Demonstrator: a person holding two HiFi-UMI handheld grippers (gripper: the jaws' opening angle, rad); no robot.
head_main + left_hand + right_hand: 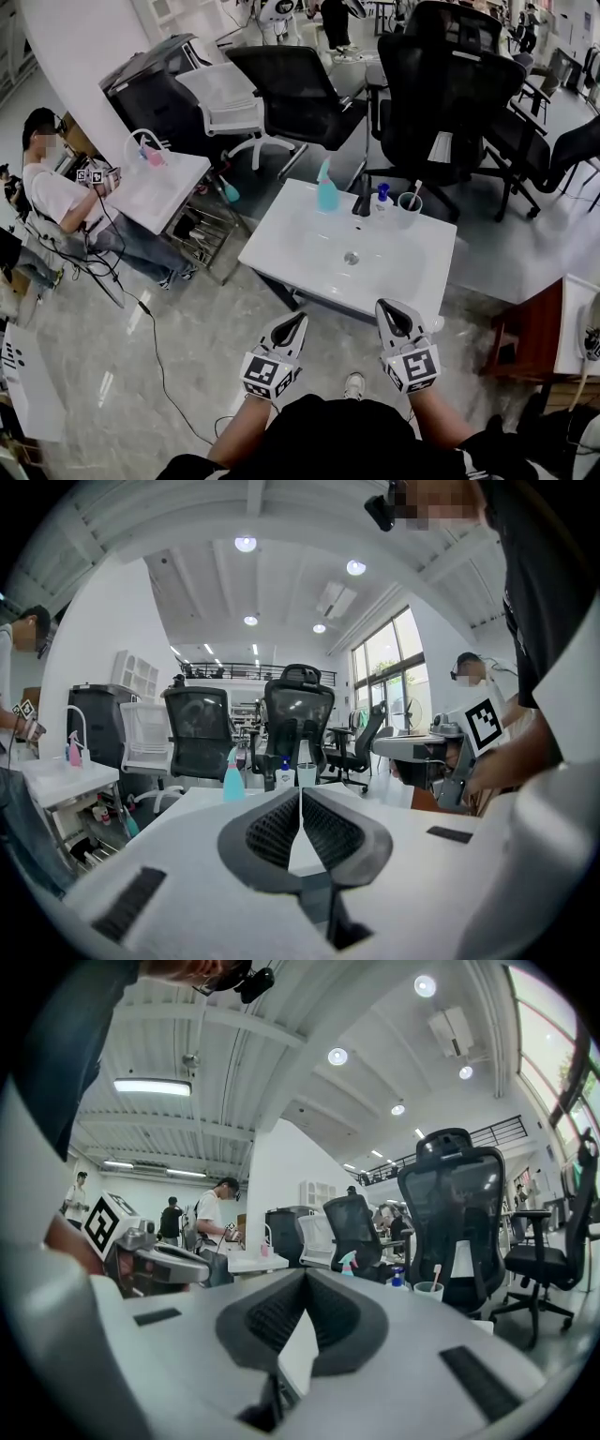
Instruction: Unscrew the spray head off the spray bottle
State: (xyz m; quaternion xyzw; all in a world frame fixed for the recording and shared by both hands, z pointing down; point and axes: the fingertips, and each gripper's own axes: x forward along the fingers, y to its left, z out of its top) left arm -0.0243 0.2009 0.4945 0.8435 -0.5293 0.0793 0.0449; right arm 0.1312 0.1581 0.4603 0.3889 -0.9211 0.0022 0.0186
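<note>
Along the back edge of the white washbasin (281,246), the teal spray bottle (327,192) stands upright with its spray head on, just left of the dark faucet (362,200), a blue-topped pump bottle (382,199) and a cup (409,208) holding a toothbrush. Short of the near edge, the left gripper (296,323) and the right gripper (389,312) hover side by side, each with jaws pressed together on nothing.

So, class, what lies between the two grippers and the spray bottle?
In the head view, only the bare sink basin and its drain; the spray bottle stands at its far rim. The left gripper and right gripper are shut, empty.
</note>
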